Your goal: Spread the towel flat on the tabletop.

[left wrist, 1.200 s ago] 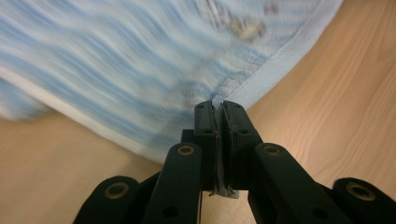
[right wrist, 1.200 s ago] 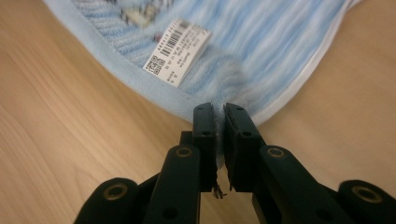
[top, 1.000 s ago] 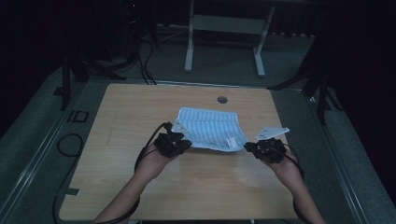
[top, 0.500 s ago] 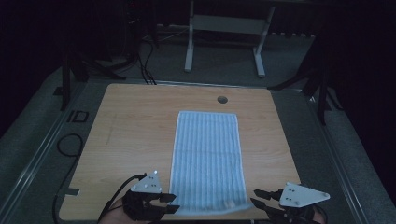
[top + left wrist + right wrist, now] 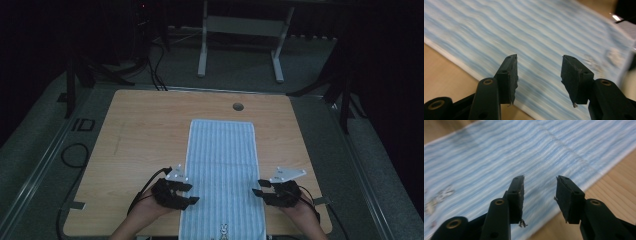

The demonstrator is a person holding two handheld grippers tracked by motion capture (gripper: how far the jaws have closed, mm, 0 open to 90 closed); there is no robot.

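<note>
A light blue striped towel (image 5: 221, 165) lies flat and lengthwise on the wooden table (image 5: 140, 140), its near end at the front edge. My left gripper (image 5: 192, 193) rests at the towel's left edge near that end and points inward. In the left gripper view, my left gripper (image 5: 539, 57) has the blurred towel (image 5: 524, 32) beyond its jaws. My right gripper (image 5: 259, 187) mirrors it at the right edge. In the right gripper view, my right gripper (image 5: 540, 178) looks over the towel (image 5: 506, 157) and its hem. Both sets of jaws have just been opening, with nothing pinched between them.
A round cable hole (image 5: 238, 106) sits near the table's far edge. Behind the table stands a white metal frame (image 5: 202, 45). Black cables (image 5: 75, 155) loop on the floor at the left. A small print (image 5: 223, 231) marks the towel's near end.
A second ago both grippers held the bunched towel at mid table. It was then drawn out flat toward the near edge and let go. The grippers have since moved slightly forward beside it.
</note>
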